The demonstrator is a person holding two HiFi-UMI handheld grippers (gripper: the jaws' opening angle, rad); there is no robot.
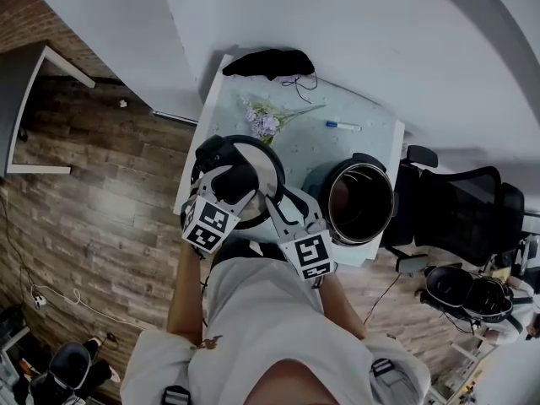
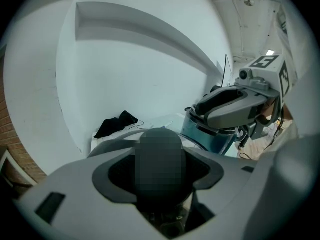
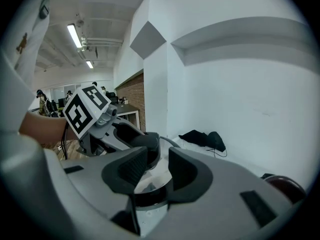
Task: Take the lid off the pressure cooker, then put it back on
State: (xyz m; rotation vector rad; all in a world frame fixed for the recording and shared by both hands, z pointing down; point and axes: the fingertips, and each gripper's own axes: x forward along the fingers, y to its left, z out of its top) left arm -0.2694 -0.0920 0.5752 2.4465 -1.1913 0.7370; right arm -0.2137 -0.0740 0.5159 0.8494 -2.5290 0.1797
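Observation:
The pressure cooker's round metal lid (image 1: 257,154) hangs over the left half of the table. My left gripper (image 1: 239,184) is shut on the lid's black knob (image 1: 236,181), which fills the space between its jaws in the left gripper view (image 2: 160,169). My right gripper (image 1: 272,202) sits at the lid's near right rim. In the right gripper view its jaws (image 3: 152,166) stand apart, and the shiny lid (image 3: 150,181) shows through the gap. The open cooker pot (image 1: 388,202) stands to the right, its blue wall (image 2: 207,136) also in the left gripper view.
On the pale table (image 1: 371,116) lie a black cloth (image 1: 268,62) at the far edge, a sprig of flowers (image 1: 266,123) and a pen (image 1: 342,126). A black office chair (image 1: 468,201) stands right of the table. White walls close in behind.

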